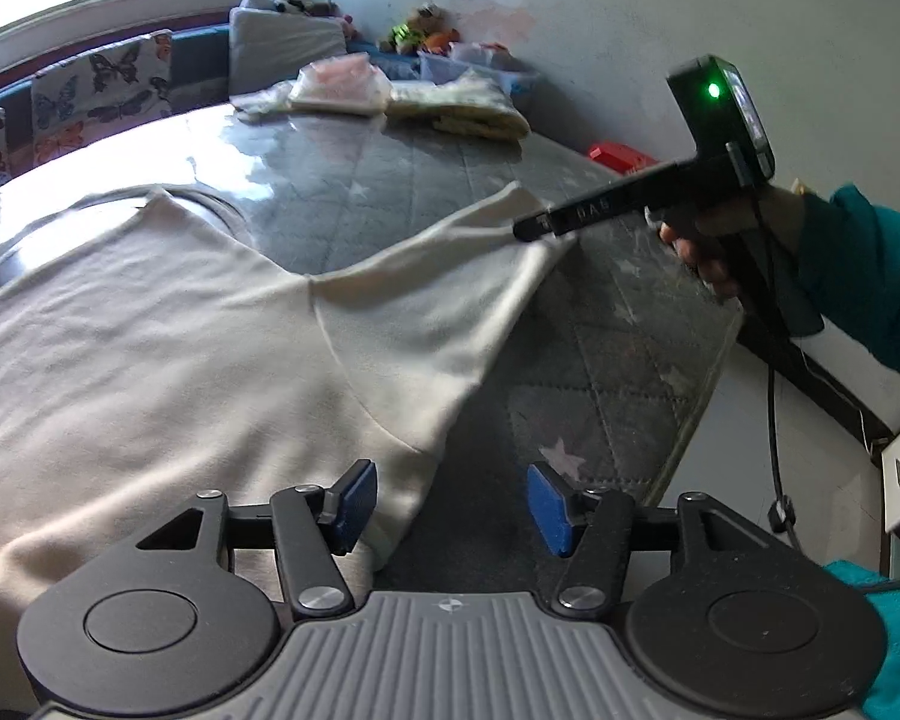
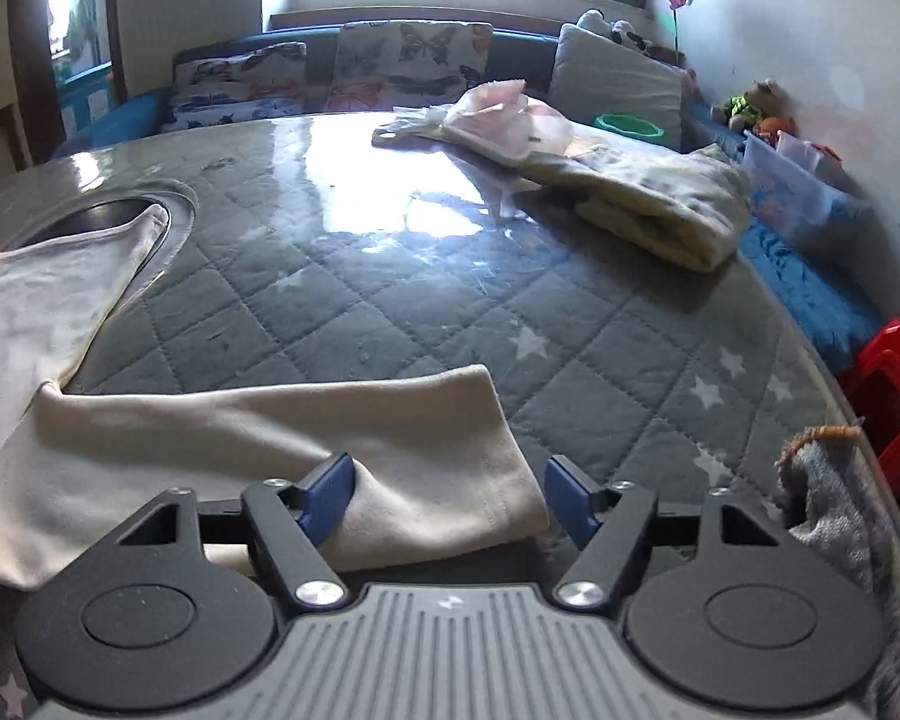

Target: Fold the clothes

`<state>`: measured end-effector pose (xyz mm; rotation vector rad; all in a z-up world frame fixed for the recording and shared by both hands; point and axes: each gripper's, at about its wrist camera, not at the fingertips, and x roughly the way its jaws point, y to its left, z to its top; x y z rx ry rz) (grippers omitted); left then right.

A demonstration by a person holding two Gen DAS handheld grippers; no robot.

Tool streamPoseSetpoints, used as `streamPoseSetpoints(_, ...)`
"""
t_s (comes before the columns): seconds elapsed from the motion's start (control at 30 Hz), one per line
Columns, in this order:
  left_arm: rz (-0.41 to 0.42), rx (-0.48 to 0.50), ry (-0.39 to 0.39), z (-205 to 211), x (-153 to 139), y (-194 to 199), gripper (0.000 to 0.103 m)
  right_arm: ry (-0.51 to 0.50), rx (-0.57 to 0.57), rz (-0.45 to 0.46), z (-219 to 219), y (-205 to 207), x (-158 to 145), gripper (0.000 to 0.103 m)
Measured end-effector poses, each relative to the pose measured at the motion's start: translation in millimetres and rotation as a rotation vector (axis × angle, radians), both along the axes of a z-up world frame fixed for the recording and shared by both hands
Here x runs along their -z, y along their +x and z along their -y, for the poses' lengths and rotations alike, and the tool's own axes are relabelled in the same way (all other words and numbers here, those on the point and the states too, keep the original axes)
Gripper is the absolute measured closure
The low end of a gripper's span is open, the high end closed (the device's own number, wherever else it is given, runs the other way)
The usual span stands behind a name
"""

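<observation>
A cream long-sleeved shirt (image 1: 180, 348) lies spread on the grey quilted table cover (image 1: 600, 360). My left gripper (image 1: 450, 507) hovers at the shirt's lower side edge. Its blue pads (image 1: 354, 504) stand apart, with the cloth edge between them but not pinched. One sleeve (image 1: 426, 294) stretches out to the right, where my right gripper (image 1: 534, 228) meets its cuff, held by a hand in a teal sleeve. In the right wrist view the sleeve end (image 2: 390, 444) lies flat between the jaws of my open right gripper (image 2: 450, 498). The left pad (image 2: 327, 498) rests against the cloth and the right pad is clear of it.
A folded yellowish garment (image 2: 660, 204) and a pink bag (image 2: 510, 120) lie at the far side. Butterfly cushions (image 2: 408, 60) line the back. A red stool (image 2: 894, 384) and a blue bench (image 2: 810, 288) stand to the right. Grey fuzzy cloth (image 2: 834, 504) hangs at the table's right edge.
</observation>
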<state>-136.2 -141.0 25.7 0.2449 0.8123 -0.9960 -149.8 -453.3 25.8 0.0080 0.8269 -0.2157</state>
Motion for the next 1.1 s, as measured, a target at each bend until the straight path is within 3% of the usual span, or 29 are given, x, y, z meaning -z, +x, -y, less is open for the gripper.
streamPoseSetpoints(0.2,0.071,-0.151,-0.027,-45.7,-26.8,24.2,0.044,-0.024,-0.225,0.055,-59.1,3.6,-25.2,0.035)
streamPoseSetpoints(0.5,0.24,-0.531,0.027,-110.7,-56.4,102.3,0.044,0.036,-0.602,0.081,-173.2,28.1,-42.7,0.04)
streamPoseSetpoints(0.7,0.258,-0.609,0.092,-108.4,-47.2,158.8,0.044,0.072,-0.778,0.085,-239.5,35.3,-41.9,0.042)
streamPoseSetpoints(0.9,0.23,-0.599,0.188,-89.4,-20.8,197.0,0.045,0.068,-0.897,0.105,-280.8,33.6,-42.0,0.042)
streamPoseSetpoints(1.0,0.214,-0.595,0.226,-83.3,-8.4,211.3,0.056,0.076,-0.924,0.106,-290.9,33.2,-42.9,0.042)
streamPoseSetpoints(1.1,0.2,-0.593,0.249,-81.0,-0.9,220.2,0.083,0.076,-0.959,0.11,-302.2,32.7,-43.0,0.042)
